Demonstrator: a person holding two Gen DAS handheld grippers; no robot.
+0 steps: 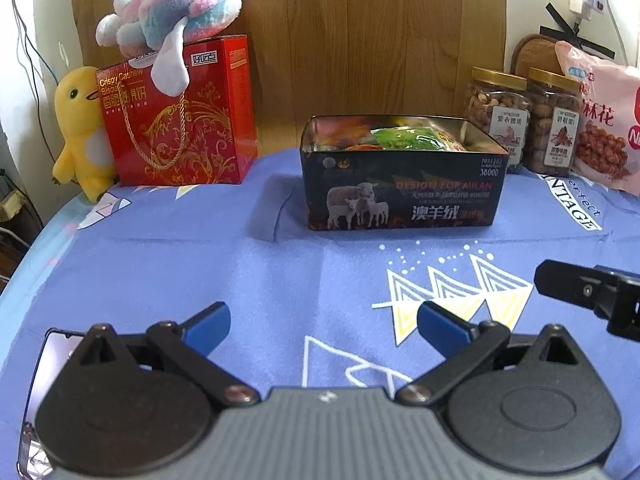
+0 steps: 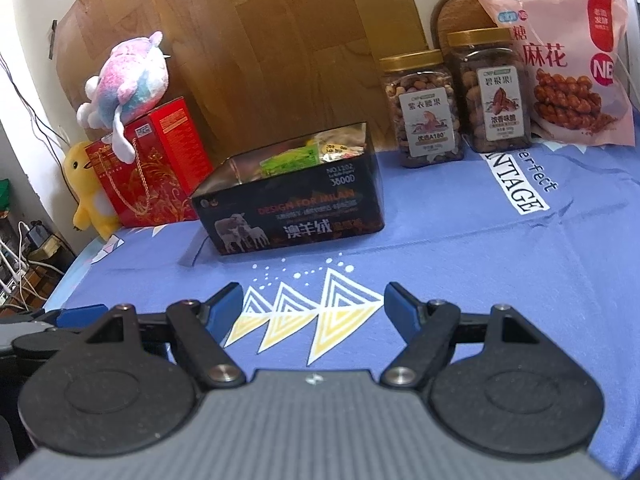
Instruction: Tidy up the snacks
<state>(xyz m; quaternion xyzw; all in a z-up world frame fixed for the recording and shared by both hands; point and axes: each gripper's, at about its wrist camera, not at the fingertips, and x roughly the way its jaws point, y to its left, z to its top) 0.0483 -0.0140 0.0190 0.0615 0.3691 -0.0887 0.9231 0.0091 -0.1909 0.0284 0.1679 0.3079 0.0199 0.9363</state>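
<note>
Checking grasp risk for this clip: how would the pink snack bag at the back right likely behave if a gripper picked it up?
The pink snack bag looks like thin, puffy film, so probably floppy and slippery. It leans rather than stands, so it may slump. The twists pictured on it suggest brittle contents.

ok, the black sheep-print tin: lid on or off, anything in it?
Open, no lid on the black sheep-print tin. Its shiny inner walls show, and packets, including a green snack packet, lie inside. How full it is, cannot tell.

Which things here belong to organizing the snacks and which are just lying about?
For the job: black tin with snack packets, two nut jars, pink snack bag, red biscuit box.
Just lying about: yellow plush, pink plush, wooden board.
</note>
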